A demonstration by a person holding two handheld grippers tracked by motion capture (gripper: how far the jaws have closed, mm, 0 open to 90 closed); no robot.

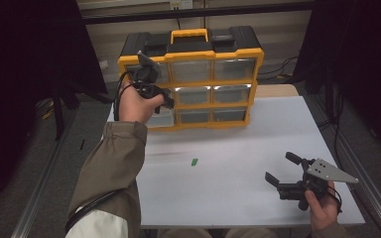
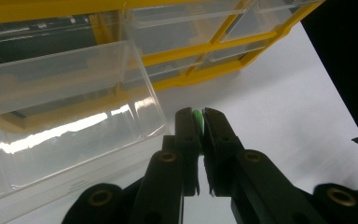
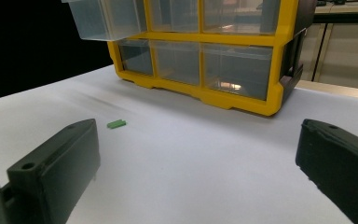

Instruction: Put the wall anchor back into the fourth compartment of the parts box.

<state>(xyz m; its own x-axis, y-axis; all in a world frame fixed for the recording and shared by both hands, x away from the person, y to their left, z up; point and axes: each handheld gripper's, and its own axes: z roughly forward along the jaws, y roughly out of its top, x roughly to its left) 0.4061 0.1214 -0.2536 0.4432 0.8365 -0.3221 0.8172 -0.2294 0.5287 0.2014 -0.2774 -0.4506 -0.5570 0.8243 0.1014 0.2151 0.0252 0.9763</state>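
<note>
Where the left hand [image 1: 135, 105] covers it in the high view, left gripper [image 1: 164, 101] largely hidden, jaw tips lost against yellow frame. From the left gripper view: left gripper [image 2: 197, 122] clamped narrow on small green piece [image 2: 197, 116], only a bright sliver of it visible between black jaw pads; shape otherwise not readable. Held piece raised off the table, just beside the pulled-out clear drawer [image 2: 70, 112], at its front corner.

Drawer: transparent plastic, thin-walled, rectangular, glossy with streaks of reflected light; contents not discernible. Left part cut off by frame edge.

Drawer cabinet [image 1: 193, 74]: yellow plastic frame, black top, yellow carry handle, three-by-three grid of clear drawer fronts; left column partly hidden behind hand and gripper. Interiors dim, hard to make out.

Second green piece [image 1: 194, 161]: small, flat, oblong, matte; lying loose on table, well apart from both grippers. Also at [image 3: 116, 123], slight notched outline.

Right gripper [image 1: 285, 171]: jaws spread wide, nothing between; black, blocky, matte; grey three-cornered plate on top. Resting low near table's right front, held by right hand [image 1: 322, 208], cut off at bottom edge.

Table [image 1: 258, 144]: white, smooth, faint grey smudge near centre-left.
</note>
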